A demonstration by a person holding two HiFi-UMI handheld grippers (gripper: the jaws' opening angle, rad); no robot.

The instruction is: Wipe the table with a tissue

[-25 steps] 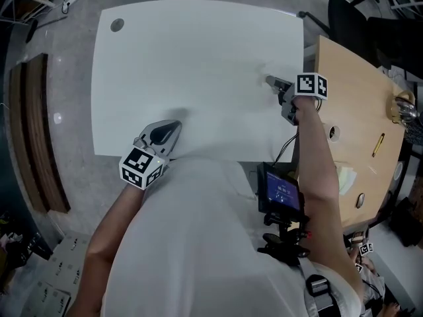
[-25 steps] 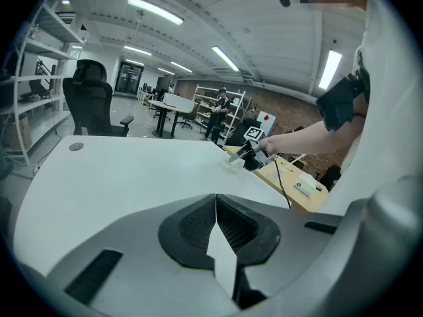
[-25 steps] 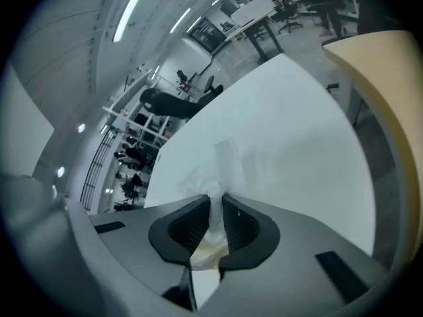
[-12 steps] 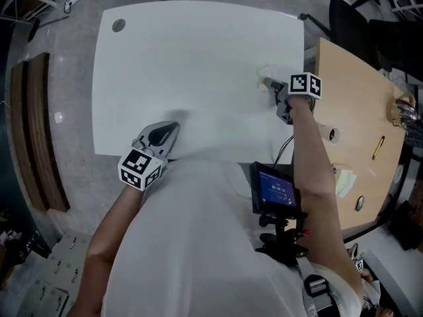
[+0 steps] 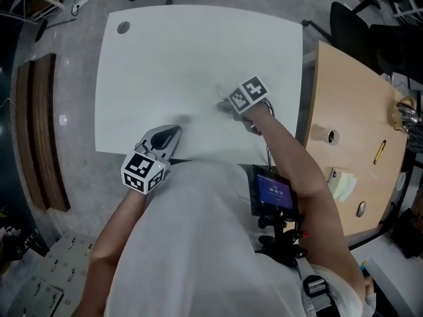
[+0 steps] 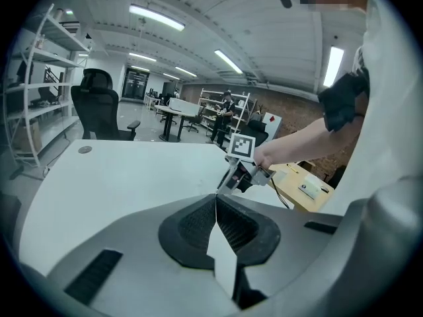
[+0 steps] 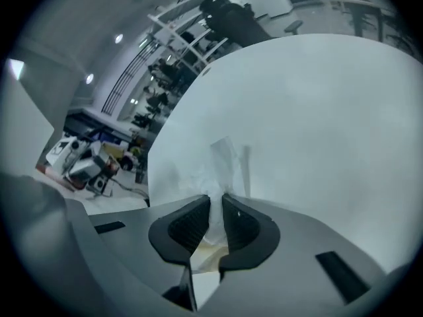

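Note:
A white table (image 5: 172,58) fills the head view. My right gripper (image 5: 223,105) is down on the table's middle right, blurred, its marker cube (image 5: 250,92) tilted. In the right gripper view the jaws are shut on a crumpled white tissue (image 7: 223,164) that presses against the tabletop (image 7: 317,111). My left gripper (image 5: 173,127) rests at the table's near edge, shut with nothing between its jaws (image 6: 216,200). The left gripper view shows the right gripper (image 6: 232,179) low on the tabletop ahead.
A wooden desk (image 5: 357,98) adjoins the table on the right, with a tape roll (image 5: 328,137), a pen (image 5: 378,145) and sticky notes (image 5: 344,183). A small screen (image 5: 272,190) on a stand sits near the person. A round grommet hole (image 5: 123,27) marks the far left corner.
My right gripper has swept left and nearer across the table with the tissue, and its wrist has rolled. The left gripper has stayed put.

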